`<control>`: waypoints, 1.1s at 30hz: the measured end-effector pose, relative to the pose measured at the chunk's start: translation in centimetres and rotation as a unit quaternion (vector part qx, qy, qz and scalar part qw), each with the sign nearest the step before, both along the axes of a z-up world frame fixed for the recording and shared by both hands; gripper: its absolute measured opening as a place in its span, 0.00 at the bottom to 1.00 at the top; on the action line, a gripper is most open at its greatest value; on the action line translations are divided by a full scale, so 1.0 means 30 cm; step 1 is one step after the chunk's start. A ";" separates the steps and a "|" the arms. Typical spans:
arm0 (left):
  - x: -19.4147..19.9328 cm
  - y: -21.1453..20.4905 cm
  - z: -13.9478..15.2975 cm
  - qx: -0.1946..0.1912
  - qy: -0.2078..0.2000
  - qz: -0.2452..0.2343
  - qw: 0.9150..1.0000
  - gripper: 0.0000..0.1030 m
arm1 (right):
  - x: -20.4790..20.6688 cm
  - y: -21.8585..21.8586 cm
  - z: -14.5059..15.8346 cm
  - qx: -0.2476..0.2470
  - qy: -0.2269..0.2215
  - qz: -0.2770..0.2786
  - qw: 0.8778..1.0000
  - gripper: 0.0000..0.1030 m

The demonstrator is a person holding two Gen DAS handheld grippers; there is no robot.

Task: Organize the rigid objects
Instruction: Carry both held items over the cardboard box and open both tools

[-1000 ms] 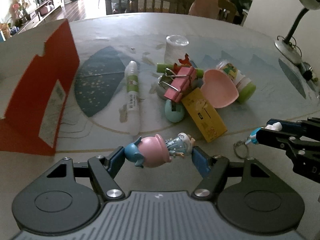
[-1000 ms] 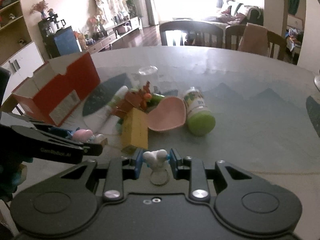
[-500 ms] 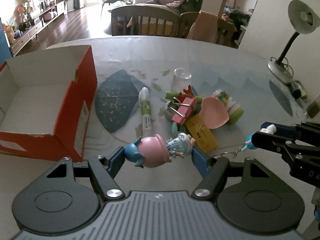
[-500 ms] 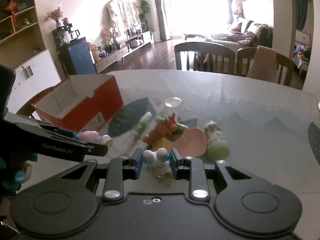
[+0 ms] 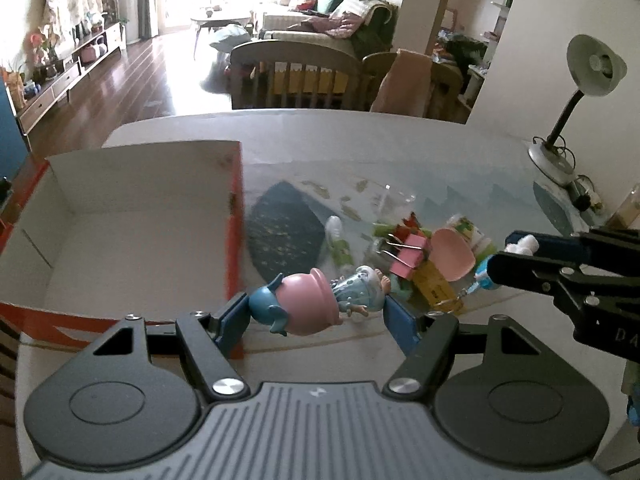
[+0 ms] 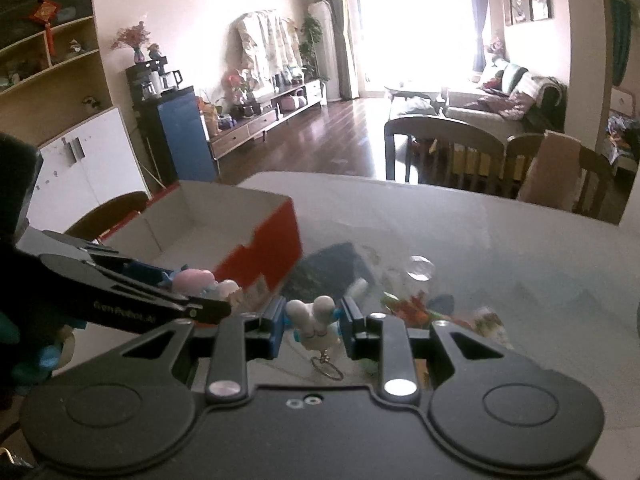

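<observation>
Left gripper (image 5: 318, 314) pinches a pink-and-blue figurine (image 5: 316, 304); right gripper (image 6: 313, 326) pinches a white keychain figure (image 6: 314, 322).

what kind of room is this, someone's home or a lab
Most likely a lived-in home, an open dining and living area. A dining table with wooden chairs stands in front of a sofa piled with cushions and blankets, and a low cabinet along the wall holds flowers and ornaments.

The left gripper (image 5: 316, 314) clamps a pink figurine (image 5: 308, 306) above the red box (image 5: 236, 240)'s corner; the right gripper (image 6: 312, 322), right of that box, pinches a white keychain (image 6: 314, 322).
</observation>
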State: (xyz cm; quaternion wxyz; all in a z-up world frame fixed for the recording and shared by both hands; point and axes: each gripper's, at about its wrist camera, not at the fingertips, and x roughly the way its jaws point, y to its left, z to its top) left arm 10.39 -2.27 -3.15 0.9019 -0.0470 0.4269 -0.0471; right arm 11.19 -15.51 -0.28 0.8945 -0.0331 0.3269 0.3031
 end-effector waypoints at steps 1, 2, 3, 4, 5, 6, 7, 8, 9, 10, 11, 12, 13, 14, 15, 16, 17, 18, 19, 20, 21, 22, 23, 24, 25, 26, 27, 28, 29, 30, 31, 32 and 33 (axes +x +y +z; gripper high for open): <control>-0.002 0.021 0.006 -0.001 0.000 0.000 1.000 0.71 | 0.001 0.022 0.008 0.000 -0.002 0.001 1.000 0.27; -0.001 0.046 0.011 -0.002 0.001 0.000 1.000 0.71 | 0.003 0.051 0.015 -0.002 -0.006 0.003 1.000 0.27; 0.000 0.069 0.016 -0.003 0.001 0.002 1.000 0.71 | 0.004 0.074 0.020 -0.002 -0.008 0.004 1.000 0.27; -0.001 0.089 0.022 -0.003 0.001 0.003 1.000 0.71 | 0.007 0.098 0.023 -0.003 -0.008 0.007 1.000 0.27; 0.000 0.114 0.028 -0.002 0.001 0.004 1.000 0.71 | 0.008 0.123 0.028 -0.003 -0.010 0.009 1.000 0.27; 0.000 0.133 0.035 -0.001 0.001 0.005 1.000 0.71 | 0.009 0.151 0.033 -0.004 -0.013 0.011 1.000 0.27; 0.001 0.154 0.041 0.000 -0.001 0.005 1.000 0.71 | 0.012 0.172 0.038 -0.005 -0.014 0.014 1.000 0.27; 0.002 0.174 0.048 0.002 -0.002 0.005 1.000 0.71 | 0.014 0.195 0.044 -0.004 -0.015 0.016 1.000 0.27; 0.005 0.192 0.054 0.005 -0.004 0.006 1.000 0.71 | 0.017 0.217 0.050 -0.004 -0.017 0.018 1.000 0.27; 0.007 0.211 0.060 0.008 -0.005 0.006 1.000 0.71 | 0.022 0.244 0.056 -0.003 -0.018 0.021 1.000 0.27; 0.010 0.234 0.067 0.010 -0.007 0.007 1.000 0.71 | 0.025 0.261 0.061 -0.003 -0.019 0.024 1.000 0.27; 0.012 0.251 0.072 0.012 -0.009 0.008 1.000 0.71 | 0.030 0.284 0.067 -0.003 -0.020 0.026 0.999 0.27; 0.014 0.272 0.076 0.013 -0.010 0.010 1.000 0.71 | 0.035 0.304 0.070 -0.003 -0.020 0.027 0.999 0.27; 0.018 0.292 0.080 0.014 -0.010 0.011 1.000 0.71 | 0.039 0.326 0.072 -0.002 -0.020 0.028 0.999 0.27; 0.022 0.314 0.083 0.015 -0.010 0.013 1.000 0.71 | 0.043 0.347 0.072 -0.002 -0.020 0.029 0.999 0.27; 0.026 0.332 0.085 0.017 -0.011 0.015 1.000 0.71 | 0.051 0.369 0.073 -0.002 -0.019 0.030 0.999 0.27; 0.030 0.354 0.086 0.018 -0.011 0.017 1.000 0.71 | 0.060 0.391 0.075 -0.002 -0.019 0.031 0.999 0.27; 0.033 0.373 0.085 0.019 -0.011 0.019 1.000 0.71 | 0.068 0.412 0.077 -0.002 -0.020 0.032 0.999 0.27; 0.038 0.394 0.084 0.021 -0.011 0.021 1.000 0.71 | 0.076 0.431 0.077 -0.003 -0.019 0.033 0.999 0.27; 0.041 0.416 0.084 0.024 -0.010 0.023 0.999 0.71 | 0.082 0.451 0.077 -0.002 -0.019 0.034 0.999 0.27; 0.047 0.439 0.080 0.028 -0.008 0.025 0.999 0.71 | 0.091 0.471 0.077 -0.002 -0.020 0.035 0.999 0.27; 0.054 0.459 0.075 0.031 -0.007 0.028 0.999 0.71 | 0.100 0.486 0.078 -0.003 -0.020 0.035 0.999 0.27; 0.061 0.478 0.070 0.034 -0.005 0.029 0.999 0.71 | 0.109 0.506 0.076 -0.003 -0.020 0.036 0.999 0.27; 0.065 0.496 0.062 0.037 -0.004 0.031 0.999 0.71 | 0.120 0.529 0.071 -0.004 -0.020 0.037 0.999 0.27; 0.072 0.515 0.050 0.041 -0.002 0.032 0.999 0.71 | 0.121 0.556 0.065 -0.005 -0.021 0.037 0.999 0.27; 0.075 0.535 0.040 0.045 0.001 0.034 0.998 0.71 | 0.131 0.576 0.056 -0.007 -0.020 0.038 0.999 0.27; 0.081 0.551 0.031 0.047 0.004 0.036 0.998 0.71 | 0.139 0.599 0.046 -0.009 -0.020 0.040 0.999 0.27; 0.091 0.570 0.018 0.048 0.009 0.038 0.998 0.71 | 0.145 0.617 0.035 -0.011 -0.019 0.041 0.999 0.27; 0.105 0.590 0.007 0.049 0.012 0.039 0.998 0.71 | 0.154 0.635 0.022 -0.014 -0.017 0.041 0.999 0.27; 0.116 0.608 -0.004 0.050 0.014 0.042 0.998 0.71 | 0.162 0.652 0.010 -0.017 -0.015 0.042 0.999 0.27; 0.121 0.626 -0.014 0.052 0.017 0.044 0.998 0.71 | 0.168 0.670 -0.005 -0.020 -0.013 0.044 0.999 0.27; 0.134 0.646 -0.029 0.053 0.022 0.047 0.997 0.71 | 0.173 0.686 -0.021 -0.024 -0.011 0.045 0.999 0.27; 0.142 0.661 -0.044 0.052 0.026 0.049 0.997 0.71 | 0.183 0.703 -0.043 -0.030 -0.008 0.045 0.998 0.27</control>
